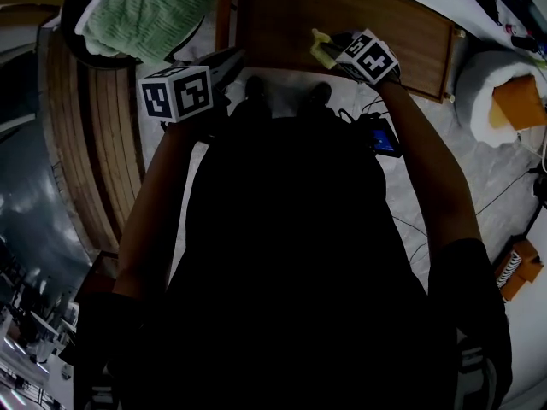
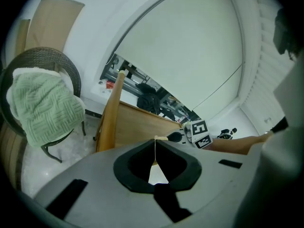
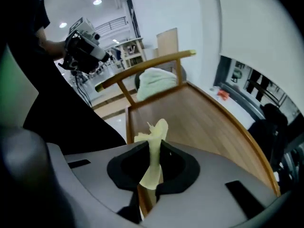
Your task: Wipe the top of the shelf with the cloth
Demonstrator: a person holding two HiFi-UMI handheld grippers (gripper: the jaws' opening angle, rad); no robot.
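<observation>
The right gripper (image 1: 335, 53) has its fingers clenched on a small yellow cloth (image 1: 322, 50), and from where I stand the bunched cloth sits over the near left part of the wooden shelf top (image 1: 359, 15). I cannot say for certain that it presses on the wood. In the right gripper view, a crumpled tuft of the cloth (image 3: 156, 133) pokes out beyond the fingers, with the long brown board (image 3: 199, 113) running away ahead of it. The left gripper (image 1: 231, 60) hangs off the board's left end, near a chair (image 1: 73, 37) draped with a green towel (image 1: 149, 11). Its fingers are pressed together with nothing between them, as the left gripper view (image 2: 155, 151) shows plainly. The wiping looks barely begun, since nearly all the board lies ahead of the cloth. To do it well, I would tip the right gripper so the loose tuft, not the hard fingertips, meets the wood. Then I would press lightly and draw it along the grain in overlapping passes toward the far end. The grip should stay firm, because so little cloth shows that it could drag out.
</observation>
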